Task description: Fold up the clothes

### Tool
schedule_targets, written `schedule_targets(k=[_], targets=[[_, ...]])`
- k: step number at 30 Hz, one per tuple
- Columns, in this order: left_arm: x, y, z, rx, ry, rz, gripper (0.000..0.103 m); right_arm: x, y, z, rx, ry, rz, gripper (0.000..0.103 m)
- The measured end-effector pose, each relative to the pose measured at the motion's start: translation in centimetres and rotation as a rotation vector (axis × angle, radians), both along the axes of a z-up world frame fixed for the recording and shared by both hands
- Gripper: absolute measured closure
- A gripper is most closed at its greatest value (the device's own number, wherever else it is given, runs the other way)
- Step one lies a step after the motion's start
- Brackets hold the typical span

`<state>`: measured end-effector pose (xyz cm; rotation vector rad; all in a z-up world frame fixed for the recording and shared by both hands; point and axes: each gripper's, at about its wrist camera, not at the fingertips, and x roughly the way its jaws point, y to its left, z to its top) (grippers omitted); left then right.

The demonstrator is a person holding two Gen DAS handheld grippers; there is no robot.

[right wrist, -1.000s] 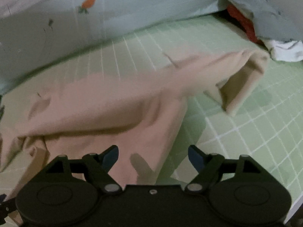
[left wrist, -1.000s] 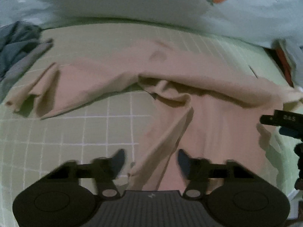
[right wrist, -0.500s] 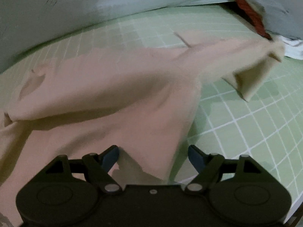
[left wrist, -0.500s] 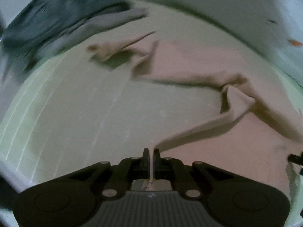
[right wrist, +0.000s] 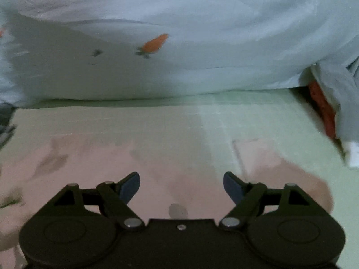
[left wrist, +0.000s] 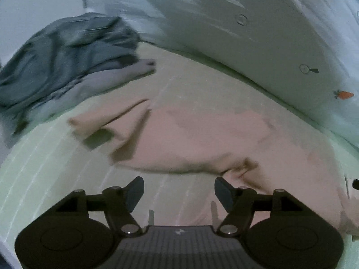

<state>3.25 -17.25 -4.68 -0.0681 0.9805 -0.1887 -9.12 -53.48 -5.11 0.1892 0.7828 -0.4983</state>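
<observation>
Left tool [left wrist: 179, 191] hung over the bed [left wrist: 56, 163], its jaws opening with nothing between them; the pink garment [left wrist: 202, 139] lay spread on the green checked sheet ahead, one sleeve [left wrist: 107, 123] crumpled and doubled over at the far left. To the left a grey heap of clothes [left wrist: 67, 58] sat well apart from it. Right tool [right wrist: 181, 187] stood wide open and empty above the garment's body, with the other sleeve [right wrist: 280, 170] to its right and a carrot-print duvet [right wrist: 179, 44] beyond. Judged from this layout, the step in hand was flattening before the first fold: each tool would do best to take a sleeve end, draw it outward until taut, and lay it flat without dragging the body.
</observation>
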Motion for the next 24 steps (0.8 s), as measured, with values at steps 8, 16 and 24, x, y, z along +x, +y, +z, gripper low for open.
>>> schedule_targets(k=[8, 16, 24], targets=[[5.4, -4.4, -1.8, 0.005, 0.059, -0.050, 0.033, 6.1, -4.4, -5.4, 0.121, 0.144, 0.169, 0.023], [7.0, -5.6, -2.7, 0.009, 0.071, -0.092, 0.033, 7.6, -4.6, -6.3, 0.199, 0.175, 0.326, 0.092], [8.6, -5.7, -2.2, 0.028, 0.011, -0.112, 0.033, 11.8, -8.4, -4.2, 0.075, 0.072, 0.237, 0.098]])
